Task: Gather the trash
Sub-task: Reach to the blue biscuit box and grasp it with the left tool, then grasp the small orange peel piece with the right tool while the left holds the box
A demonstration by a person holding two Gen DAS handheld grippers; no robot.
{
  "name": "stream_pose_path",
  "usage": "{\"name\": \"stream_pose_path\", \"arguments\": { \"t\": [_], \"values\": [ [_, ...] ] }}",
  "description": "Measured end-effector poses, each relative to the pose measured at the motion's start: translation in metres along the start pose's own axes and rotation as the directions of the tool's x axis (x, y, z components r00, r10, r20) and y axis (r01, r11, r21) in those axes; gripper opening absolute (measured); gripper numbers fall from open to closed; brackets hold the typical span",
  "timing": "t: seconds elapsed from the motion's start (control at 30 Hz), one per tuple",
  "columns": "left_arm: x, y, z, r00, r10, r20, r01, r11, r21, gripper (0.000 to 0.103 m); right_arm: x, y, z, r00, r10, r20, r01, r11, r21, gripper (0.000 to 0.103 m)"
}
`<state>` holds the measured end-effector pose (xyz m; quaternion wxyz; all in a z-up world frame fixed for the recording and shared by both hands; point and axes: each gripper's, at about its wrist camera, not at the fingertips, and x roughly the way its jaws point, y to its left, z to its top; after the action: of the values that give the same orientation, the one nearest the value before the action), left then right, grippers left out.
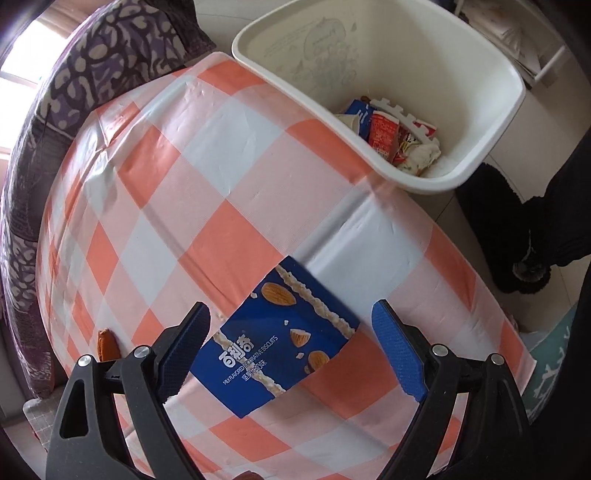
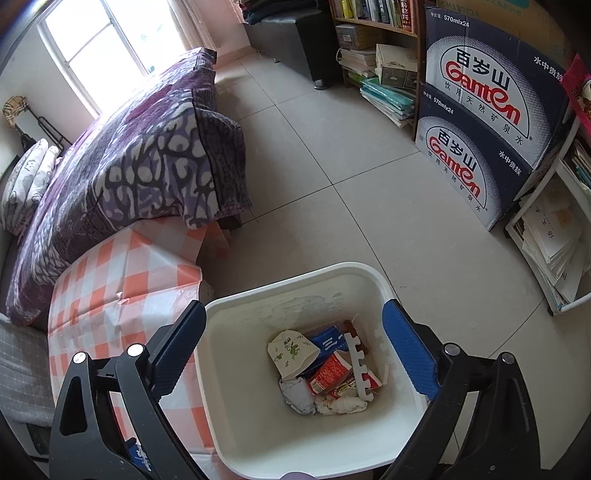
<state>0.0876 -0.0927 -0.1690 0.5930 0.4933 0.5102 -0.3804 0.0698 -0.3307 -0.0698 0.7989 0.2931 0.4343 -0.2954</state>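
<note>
A blue biscuit box point(image 1: 280, 332) with almond pictures lies flat on the orange-and-white checked table point(image 1: 221, 166). My left gripper point(image 1: 291, 306) points down over it, open, with a blue pad on either side of the box and neither pressing on it. A small brown scrap point(image 1: 107, 345) lies near the table's left edge. The white trash bin point(image 1: 517, 92) stands beside the table and holds trash point(image 1: 391, 136). My right gripper point(image 2: 293, 306) hangs open and empty over the bin point(image 2: 236, 406), above a paper cup point(image 2: 291, 352), a red carton point(image 2: 328, 373) and crumpled tissue point(image 2: 340, 404).
A bed with a purple patterned blanket point(image 2: 129, 166) borders the table point(image 2: 122, 280). Stacked water cartons point(image 2: 487, 122) and a bookshelf point(image 2: 373, 22) stand across the tiled floor. A person's dark trouser leg and black fuzzy slipper point(image 1: 532, 273) are beside the bin.
</note>
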Motion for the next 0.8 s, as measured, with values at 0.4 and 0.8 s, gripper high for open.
{"name": "stream_pose_path", "arguments": {
  "t": [0.4, 0.8],
  "values": [
    [0.013, 0.069, -0.065, 0.985, -0.129, 0.115, 0.16, 0.933, -0.324, 0.067, 0.023, 0.063, -0.021, 0.998, -0.004, -0.056, -0.001, 0.997, -0.079, 0.092],
    [-0.033, 0.174, -0.207, 0.947, 0.055, 0.317, 0.233, 0.561, -0.794, 0.06, 0.054, 0.179, -0.087, 0.997, -0.001, -0.079, -0.027, 0.933, -0.359, 0.092]
  ]
}}
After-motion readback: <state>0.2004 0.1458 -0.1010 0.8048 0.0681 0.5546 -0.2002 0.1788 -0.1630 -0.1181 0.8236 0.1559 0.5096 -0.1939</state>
